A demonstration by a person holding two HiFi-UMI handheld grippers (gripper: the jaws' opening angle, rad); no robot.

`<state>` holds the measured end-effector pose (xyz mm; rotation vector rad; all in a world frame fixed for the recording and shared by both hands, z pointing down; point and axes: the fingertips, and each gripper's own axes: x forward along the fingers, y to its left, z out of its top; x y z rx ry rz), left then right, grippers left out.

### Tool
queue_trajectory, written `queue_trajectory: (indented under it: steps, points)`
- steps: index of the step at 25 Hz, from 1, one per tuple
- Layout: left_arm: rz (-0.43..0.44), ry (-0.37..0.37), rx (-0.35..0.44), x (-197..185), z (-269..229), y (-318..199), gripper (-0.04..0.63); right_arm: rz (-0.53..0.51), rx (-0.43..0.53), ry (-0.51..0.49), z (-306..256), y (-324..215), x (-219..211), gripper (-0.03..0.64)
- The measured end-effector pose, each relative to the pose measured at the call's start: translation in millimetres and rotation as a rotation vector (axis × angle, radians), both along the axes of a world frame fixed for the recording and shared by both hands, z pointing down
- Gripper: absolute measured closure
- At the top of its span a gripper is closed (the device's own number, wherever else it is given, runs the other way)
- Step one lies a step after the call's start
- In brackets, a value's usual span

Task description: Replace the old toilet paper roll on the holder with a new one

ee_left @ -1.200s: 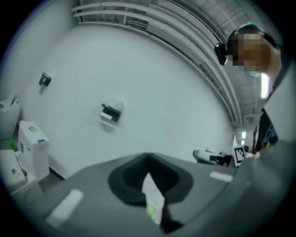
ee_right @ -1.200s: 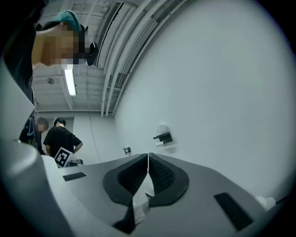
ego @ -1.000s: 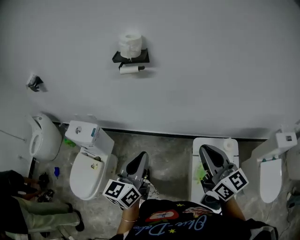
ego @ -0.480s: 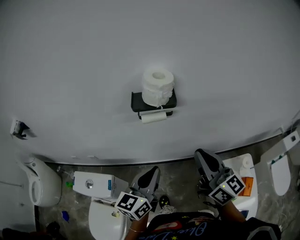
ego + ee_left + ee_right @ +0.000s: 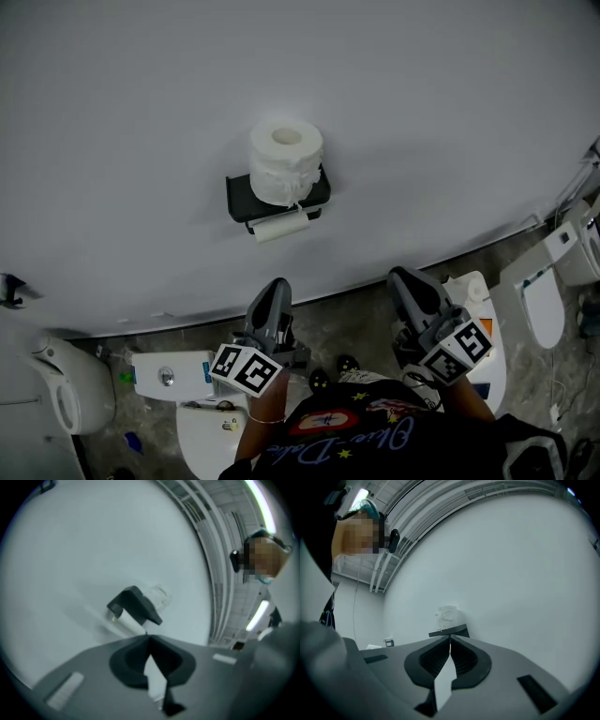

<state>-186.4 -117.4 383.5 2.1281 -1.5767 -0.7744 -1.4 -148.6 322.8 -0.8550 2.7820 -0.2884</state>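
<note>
- Two hand-held tools are raised toward a pale wall (image 5: 450, 122). The left gripper (image 5: 274, 289) and the right gripper (image 5: 405, 278) both point at it with jaws pressed together and nothing between them. Each is well apart from the black holder (image 5: 240, 197) fixed higher up the wall.
- The new roll (image 5: 286, 161) stands upright on the holder's top shelf and fills most of it, with a loose tail of paper drooping over the shelf's front edge.
- The old roll (image 5: 279, 226), thin and seemingly near spent, hangs on the bar just under that front edge.
- First risk: jaws that arrive closed would shove rather than grasp, and a nudge could tip the unsecured new roll off the shelf's edge.
- Second risk: a fall from there would probably end on the floor (image 5: 352, 323) or at the toilet (image 5: 187, 370) standing at the wall's foot below and to the left, fouling the fresh paper.
- Third risk: the drooping tail lies just above the old roll, so a jaw reaching for the bar could catch it and drag the new roll forward off the shelf.
- Fourth risk: the slim old roll offers little to hold, and an off-centre squeeze may crush it or let it slip out.
- Fifth risk: how the bar frees its roll cannot be told from here, so a pull in the wrong direction could strain the holder against the wall.
</note>
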Motion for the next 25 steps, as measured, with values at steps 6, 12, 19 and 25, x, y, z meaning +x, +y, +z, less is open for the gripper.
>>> queue_trajectory:
  steps: [6,12,19,25]
  points:
    - [0.083,0.417,0.055,-11.7,-4.0,-44.2,0.429,0.037,0.058,-0.027,-20.9,-12.8,8.2,0.601]
    - [0.047,0.581,0.052,-24.2,4.7,-83.0,0.303,0.121,0.031,-0.022,-14.3,-23.4,26.1,0.601]
    - [0.033,0.635,0.057,-31.5,5.3,-112.0,0.288,0.21,0.015,0.008,-3.2,-30.7,52.4,0.601]
    - [0.043,0.676,0.11,-33.9,0.1,-119.1,0.423,0.247,0.012,0.013,-1.9,-32.6,62.1,0.601]
